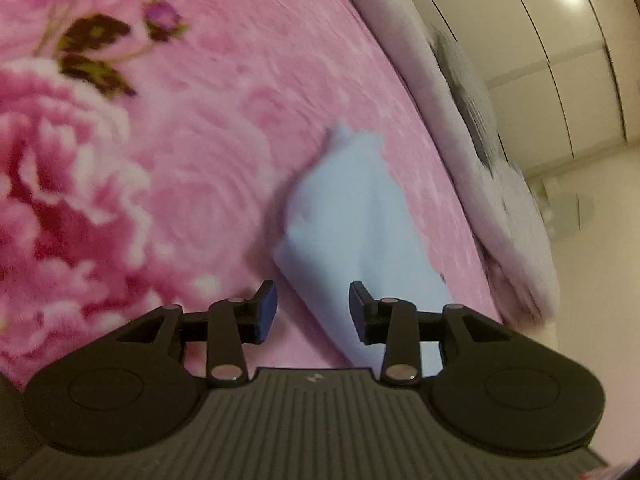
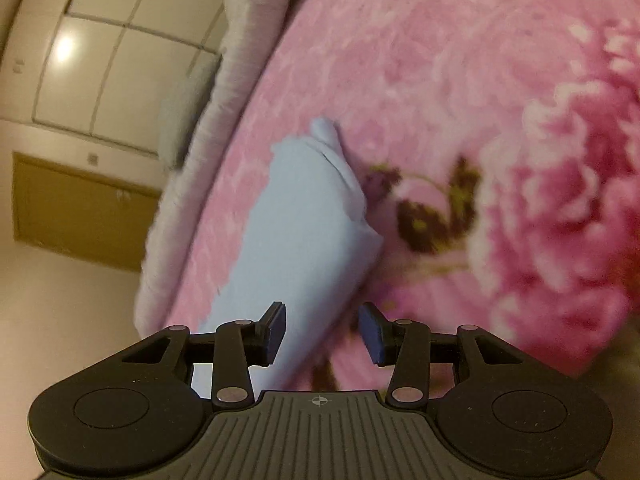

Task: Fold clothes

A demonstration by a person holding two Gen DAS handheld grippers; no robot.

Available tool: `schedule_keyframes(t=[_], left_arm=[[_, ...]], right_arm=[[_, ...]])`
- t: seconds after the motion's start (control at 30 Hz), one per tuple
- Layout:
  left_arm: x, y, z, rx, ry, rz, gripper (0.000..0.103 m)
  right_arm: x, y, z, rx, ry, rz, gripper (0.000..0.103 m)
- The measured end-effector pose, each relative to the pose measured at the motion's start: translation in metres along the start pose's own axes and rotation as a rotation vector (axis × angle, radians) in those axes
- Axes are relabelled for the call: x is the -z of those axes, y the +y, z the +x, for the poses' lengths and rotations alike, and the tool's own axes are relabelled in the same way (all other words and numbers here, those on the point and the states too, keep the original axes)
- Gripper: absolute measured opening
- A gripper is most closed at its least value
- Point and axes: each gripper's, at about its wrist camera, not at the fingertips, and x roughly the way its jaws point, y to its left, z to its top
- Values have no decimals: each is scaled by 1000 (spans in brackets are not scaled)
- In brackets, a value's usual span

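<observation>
Left wrist view: left gripper (image 1: 312, 312) spread wide, gripping nothing, above light blue garment (image 1: 352, 224) lying folded on pink floral blanket (image 1: 180, 168), near pale bed edge (image 1: 460, 128); open blanket beyond.

Right wrist view: right gripper (image 2: 322, 334) agape, empty, over garment's (image 2: 296, 240) near end; wardrobe (image 2: 100, 60) beyond edge.

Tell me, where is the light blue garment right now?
The light blue garment lies on the pink floral blanket, just ahead of both open grippers' jaws, near the blanket's edge by the grey bedding.
</observation>
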Motion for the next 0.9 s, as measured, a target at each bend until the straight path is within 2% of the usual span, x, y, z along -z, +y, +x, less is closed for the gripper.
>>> schedule_keyframes(t=[0.2, 0.23, 0.27, 0.33, 0.4, 0.47, 0.53, 0.6, 0.63, 0.67, 0.73, 0.8, 0.87, 0.9], left_arm=[[-4, 6, 14, 6, -31, -11, 30], [-4, 5, 17, 4, -33, 12, 16], [-4, 4, 17, 9, -35, 42, 12], [-4, -3, 7, 34, -62, 120, 11], [-5, -11, -2, 64, -77, 196, 11], [-6, -14, -1, 55, -70, 247, 11], [-4, -9, 5, 21, -52, 255, 12], [0, -5, 4, -10, -44, 251, 15], [2, -3, 4, -25, -40, 249, 16], [4, -1, 4, -41, -35, 247, 19], [2, -4, -3, -87, -52, 263, 19], [-1, -14, -19, -148, -110, 316, 16], [-2, -24, -36, -155, -154, 351, 16], [-2, -29, -42, -149, -166, 369, 16]], right_arm=[[-5, 3, 30, 28, -60, -59, 44], [-4, 2, 31, 44, -74, -59, 35], [-3, 2, 31, 57, -88, -67, 17], [-1, 8, 24, 63, -118, -118, 11], [-4, 17, 17, 67, -142, -184, 10], [-9, 15, 19, 83, -128, -174, 10], [-13, 1, 28, 108, -87, -99, 10], [-10, -7, 25, 101, -76, -64, 12], [-9, -9, 22, 102, -71, -54, 17], [-9, -6, 16, 117, -70, -67, 18], [-11, 3, 3, 168, -87, -135, 18], [-9, 18, -13, 238, -147, -243, 18], [-6, 35, -28, 304, -220, -371, 18], [-3, 46, -30, 309, -236, -443, 18]])
